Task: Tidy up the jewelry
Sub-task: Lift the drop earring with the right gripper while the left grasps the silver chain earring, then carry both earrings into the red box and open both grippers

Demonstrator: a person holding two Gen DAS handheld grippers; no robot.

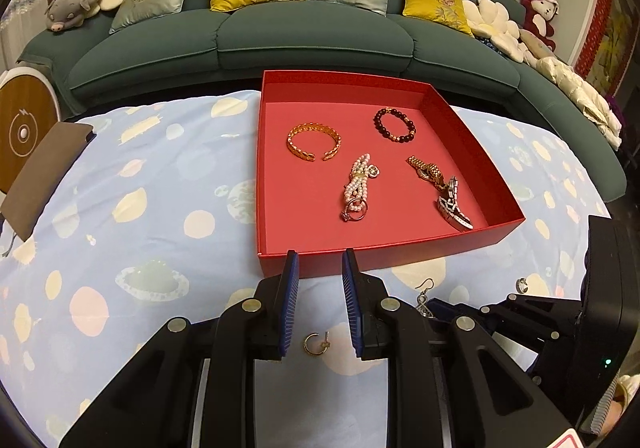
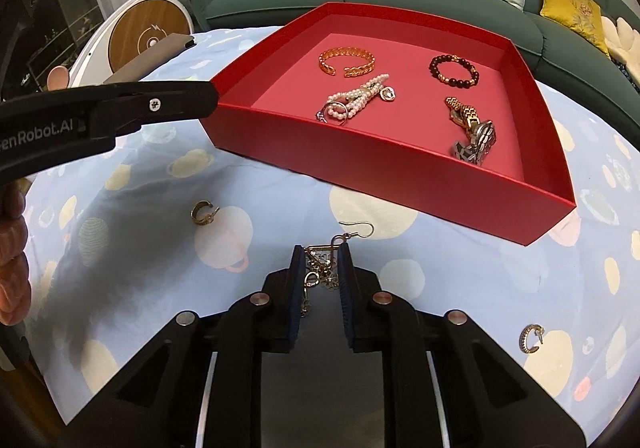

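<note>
A shallow red box (image 1: 360, 254) (image 2: 360, 168) sits on the spotted blue cloth. It holds a gold cuff bangle (image 1: 314, 142), a dark bead bracelet (image 1: 395, 124), a pearl bracelet (image 1: 358, 184) and two linked watches (image 1: 444, 190). My left gripper (image 1: 319, 254) hovers open at the box's near wall, with a gold hoop earring (image 1: 316, 342) on the cloth below it. In the right wrist view my right gripper (image 2: 320, 252) is down on the cloth. Its pads close against a gold hook earring (image 2: 322, 262) whose hook pokes out ahead.
Two more hoop earrings lie loose on the cloth, one left (image 2: 202, 213) and one right (image 2: 530, 338) of my right gripper. A brown pouch (image 1: 44, 176) lies at the table's left edge. Behind the table stands a green sofa (image 1: 280, 40) with cushions and plush toys.
</note>
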